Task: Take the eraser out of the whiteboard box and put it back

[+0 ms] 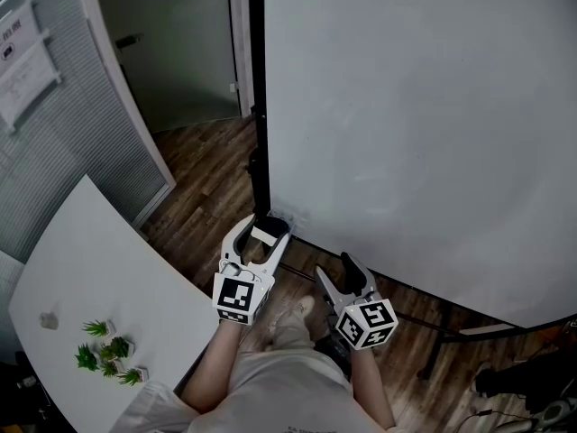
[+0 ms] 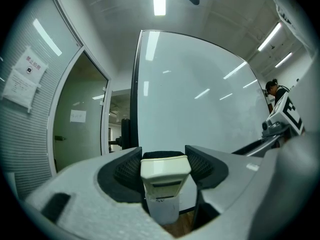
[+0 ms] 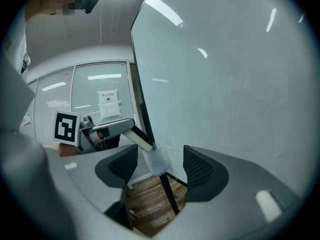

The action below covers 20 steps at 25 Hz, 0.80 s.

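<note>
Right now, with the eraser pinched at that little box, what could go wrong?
The left gripper holds the eraser by one end in its jaws, so it might twist or slip and fall to the wooden floor. The clear box looks flimsy at the whiteboard corner; an off-centre push could knock it loose.

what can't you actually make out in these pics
Inside of the whiteboard box: head view, the eraser and left gripper cover it; right gripper view, its cloudy wall hides it.
Print on the paper notice: left gripper view, too small.
The small grey object on the table: head view, too small to identify.
The whiteboard, right side: cut off by the head view's edge.
</note>
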{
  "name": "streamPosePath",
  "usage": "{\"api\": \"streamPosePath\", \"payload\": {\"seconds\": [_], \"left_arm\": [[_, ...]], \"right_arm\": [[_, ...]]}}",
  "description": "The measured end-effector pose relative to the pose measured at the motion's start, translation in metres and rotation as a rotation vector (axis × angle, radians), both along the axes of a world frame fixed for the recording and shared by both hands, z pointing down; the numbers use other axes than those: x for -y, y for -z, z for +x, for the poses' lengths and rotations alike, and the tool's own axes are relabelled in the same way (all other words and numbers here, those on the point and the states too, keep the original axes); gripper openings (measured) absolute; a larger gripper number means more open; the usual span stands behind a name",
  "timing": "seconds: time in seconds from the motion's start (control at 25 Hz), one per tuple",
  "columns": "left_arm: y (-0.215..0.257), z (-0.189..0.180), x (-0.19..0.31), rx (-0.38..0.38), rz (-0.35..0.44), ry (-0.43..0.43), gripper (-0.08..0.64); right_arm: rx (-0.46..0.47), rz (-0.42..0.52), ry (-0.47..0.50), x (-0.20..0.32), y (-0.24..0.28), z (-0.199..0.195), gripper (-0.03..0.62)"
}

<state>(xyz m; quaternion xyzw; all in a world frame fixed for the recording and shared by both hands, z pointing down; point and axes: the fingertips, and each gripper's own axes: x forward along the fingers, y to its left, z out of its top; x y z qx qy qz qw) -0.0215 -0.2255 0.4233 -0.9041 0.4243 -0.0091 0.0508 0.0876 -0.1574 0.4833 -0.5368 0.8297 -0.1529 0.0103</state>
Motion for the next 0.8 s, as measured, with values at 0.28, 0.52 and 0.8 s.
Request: {"api": "streamPosePath", "payload": {"seconds": [0.28,0.52,0.8], "left_arm": [[-0.008,0.003,0.005,-0.004,-0.020,0.002,0.265],[-0.014,0.003,0.009,-0.002,-0.036,0.005,0.265],[-0.022,0.003,0.016,-0.003,-0.054,0.006,0.265]], "right_arm": [[0.003,-0.006,0.001,0.004,-0.002,0.003,0.284],[0.008,-0.019,-0.004,0.006,-0.006,0.006,0.282],[0.007,-0.031,-0.008,0.010,-0.012,0.008,0.282]]}}
